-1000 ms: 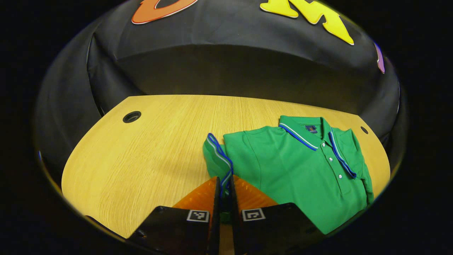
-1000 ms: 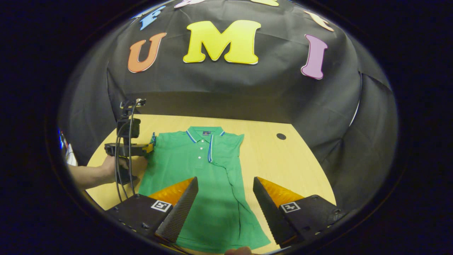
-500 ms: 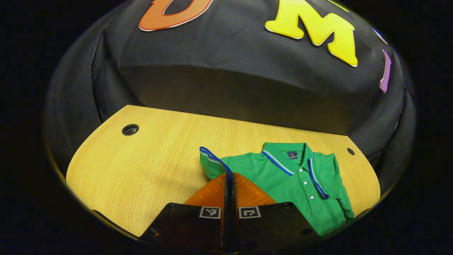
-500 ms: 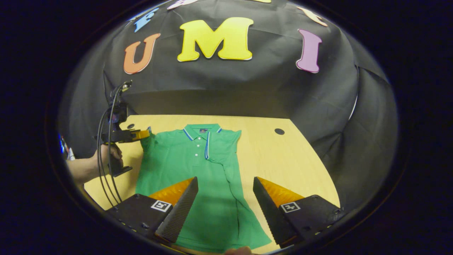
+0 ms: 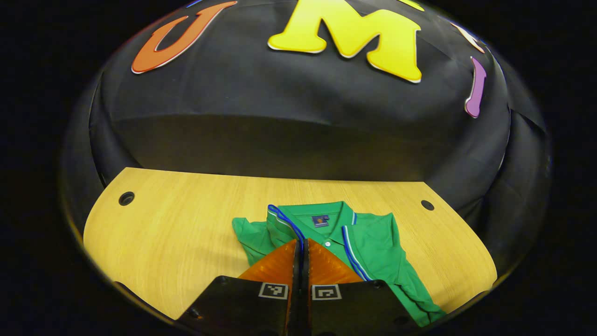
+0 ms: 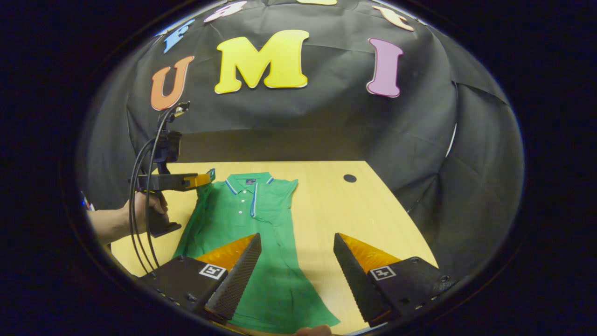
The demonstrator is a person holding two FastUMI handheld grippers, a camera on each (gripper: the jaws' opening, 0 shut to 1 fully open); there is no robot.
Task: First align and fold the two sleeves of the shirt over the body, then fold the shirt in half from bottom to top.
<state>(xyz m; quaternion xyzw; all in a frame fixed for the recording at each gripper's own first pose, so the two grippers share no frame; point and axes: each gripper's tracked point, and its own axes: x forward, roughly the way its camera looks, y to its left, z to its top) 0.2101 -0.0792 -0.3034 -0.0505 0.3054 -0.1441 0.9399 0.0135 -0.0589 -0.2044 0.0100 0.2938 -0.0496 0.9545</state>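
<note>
Black cloth backs a pale wooden desk [image 6: 354, 210] on which one green polo shirt [image 6: 261, 261] lies flat, collar toward the far wall.

In the right gripper view, the right tongs [image 6: 297, 268] stand at the bottom centre with fingers spread wide apart, holding nothing; the shirt's lower body shows between and beyond them. Farther off, at the middle left, a hand [image 6: 147, 210] holds the left tongs [image 6: 207, 177], raised above the desk with the shirt's sleeve [image 6: 211, 175] lifted in them.

In the left gripper view, the left tongs [image 5: 301, 252] at the bottom centre are closed on the sleeve's blue-striped cuff [image 5: 284, 221], the collar [image 5: 333, 219] just beyond. Two round holes [image 5: 126, 198] pierce the desk, one in each far corner.
</note>
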